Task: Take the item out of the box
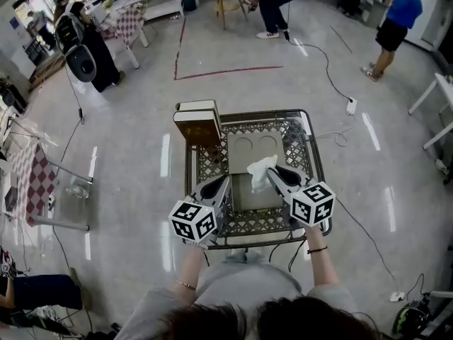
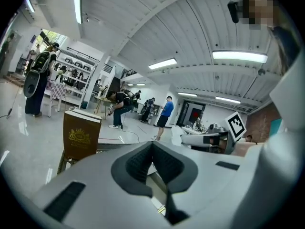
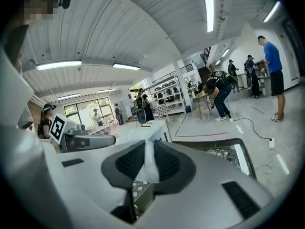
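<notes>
The right gripper [image 1: 273, 171] pinches the white crumpled tissue paper [image 1: 259, 167] just over the grey open cardboard box [image 1: 249, 193], ready to lift it out. The left gripper [image 1: 224, 181], closed and empty, sits at the box's edge, probably steadying it.

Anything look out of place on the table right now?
Only the crumpled white paper: it sticks up over the grey tray, pinched in the right gripper. The brown box stands upright at the table's corner.

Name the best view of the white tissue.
Right gripper view: the right gripper pinches the white tissue close up. Head view shows it small over the grey box; left gripper view, barely a white speck.
</notes>
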Available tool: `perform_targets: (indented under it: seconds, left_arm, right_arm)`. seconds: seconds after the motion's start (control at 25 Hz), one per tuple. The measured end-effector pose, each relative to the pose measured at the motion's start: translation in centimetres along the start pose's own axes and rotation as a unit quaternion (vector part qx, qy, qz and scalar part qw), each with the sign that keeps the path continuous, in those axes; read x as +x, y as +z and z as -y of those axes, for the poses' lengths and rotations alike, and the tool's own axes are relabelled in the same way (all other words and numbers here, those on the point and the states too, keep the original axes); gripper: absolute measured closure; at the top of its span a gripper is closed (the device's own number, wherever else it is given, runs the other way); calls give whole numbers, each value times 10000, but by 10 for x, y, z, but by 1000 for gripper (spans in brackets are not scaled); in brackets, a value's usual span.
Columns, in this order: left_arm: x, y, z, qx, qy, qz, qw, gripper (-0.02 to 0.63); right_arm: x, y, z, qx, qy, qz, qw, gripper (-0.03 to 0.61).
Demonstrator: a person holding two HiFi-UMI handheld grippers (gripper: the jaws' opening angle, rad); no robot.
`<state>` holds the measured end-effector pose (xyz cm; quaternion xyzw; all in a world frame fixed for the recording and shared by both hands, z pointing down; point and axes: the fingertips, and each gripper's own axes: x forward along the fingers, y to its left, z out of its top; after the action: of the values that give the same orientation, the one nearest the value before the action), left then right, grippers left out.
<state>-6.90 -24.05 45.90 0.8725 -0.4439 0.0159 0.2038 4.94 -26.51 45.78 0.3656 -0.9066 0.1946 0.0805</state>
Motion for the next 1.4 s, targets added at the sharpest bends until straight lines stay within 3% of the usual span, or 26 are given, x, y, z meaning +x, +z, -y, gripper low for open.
perform_targets:
  seconds: [0.84,1.4]
  left_arm:
    - [-20,85,25,706,-143,708,9949,597]
    - [-28,112,36,1240,-18,916,9880,597]
  right_arm:
    - [-49,92,-16,-527,-99,1213,9912,506]
    - [-80,130,-8,-904,-454,1745,9794,509]
